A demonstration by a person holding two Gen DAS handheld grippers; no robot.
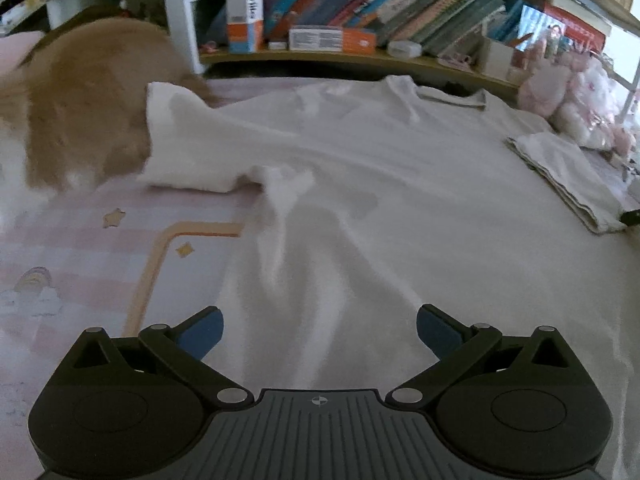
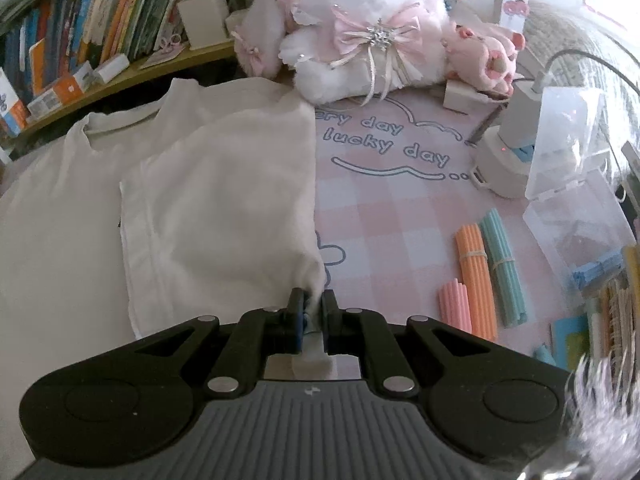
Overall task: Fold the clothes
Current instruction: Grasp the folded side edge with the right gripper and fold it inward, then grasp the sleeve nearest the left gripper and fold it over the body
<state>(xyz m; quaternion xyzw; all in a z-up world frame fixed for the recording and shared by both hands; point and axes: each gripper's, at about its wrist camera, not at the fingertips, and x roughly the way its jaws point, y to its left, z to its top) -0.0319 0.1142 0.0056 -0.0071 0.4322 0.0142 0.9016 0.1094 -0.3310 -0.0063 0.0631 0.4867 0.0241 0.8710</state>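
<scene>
A white T-shirt [image 1: 360, 184] lies spread on a pink checked mat [image 1: 80, 256], collar toward the bookshelf. Its left sleeve [image 1: 180, 144] rests partly on a brown plush. The right sleeve [image 1: 560, 176] is folded in over the body. My left gripper [image 1: 319, 332] hovers open over the shirt's lower hem, nothing between its blue pads. In the right wrist view the same T-shirt [image 2: 80, 208] has its right side folded over as a flap [image 2: 224, 208]. My right gripper [image 2: 312, 308] is shut on that flap's lower corner.
A brown and white plush [image 1: 80, 112] lies at the mat's left. A white and pink plush rabbit [image 2: 360, 28] sits at the far right. Bundles of coloured sticks [image 2: 480, 276], clear plastic boxes [image 2: 576, 184] and a white charger [image 2: 504, 160] crowd the right. A bookshelf [image 1: 360, 4] stands behind.
</scene>
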